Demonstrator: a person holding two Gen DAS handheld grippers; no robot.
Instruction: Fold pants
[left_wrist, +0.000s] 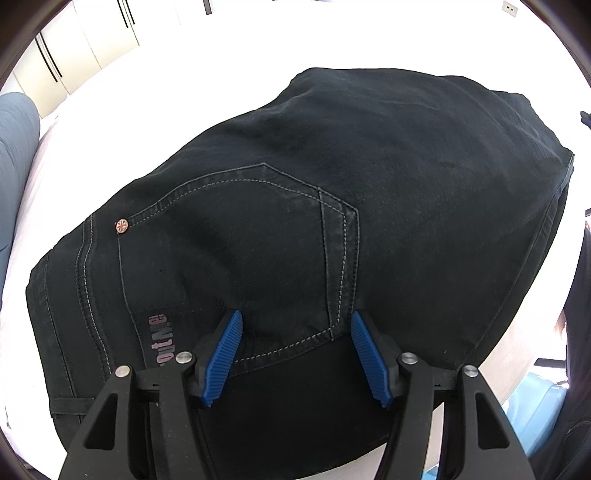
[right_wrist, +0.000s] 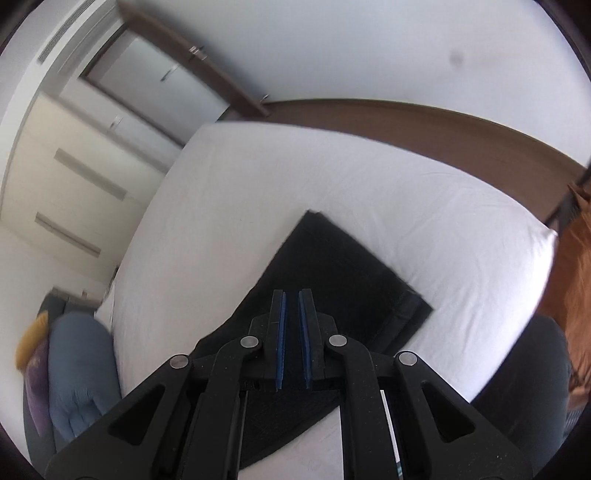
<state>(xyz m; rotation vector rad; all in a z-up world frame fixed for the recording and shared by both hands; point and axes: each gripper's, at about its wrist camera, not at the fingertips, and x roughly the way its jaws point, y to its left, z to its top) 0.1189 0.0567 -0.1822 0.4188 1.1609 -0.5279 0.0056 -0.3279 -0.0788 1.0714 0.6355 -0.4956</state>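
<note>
Black jeans (left_wrist: 332, 192) lie folded on a white bed (left_wrist: 184, 55), back pocket with grey stitching and a copper rivet (left_wrist: 121, 225) facing up. My left gripper (left_wrist: 295, 325) is open, its blue pads (left_wrist: 225, 354) close over the pocket's lower edge, holding nothing. In the right wrist view the same pants (right_wrist: 343, 273) lie as a dark folded slab on the bed sheet (right_wrist: 258, 192). My right gripper (right_wrist: 291, 299) is raised above them, its blue pads nearly together with a thin gap and nothing between.
A blue-grey cushion (right_wrist: 77, 369) with a yellow and a purple item lies left of the bed. White cupboards (right_wrist: 66, 177) stand along the left wall. A brown headboard (right_wrist: 443, 129) runs behind the bed. An orange-brown thing (right_wrist: 576, 251) is at the right edge.
</note>
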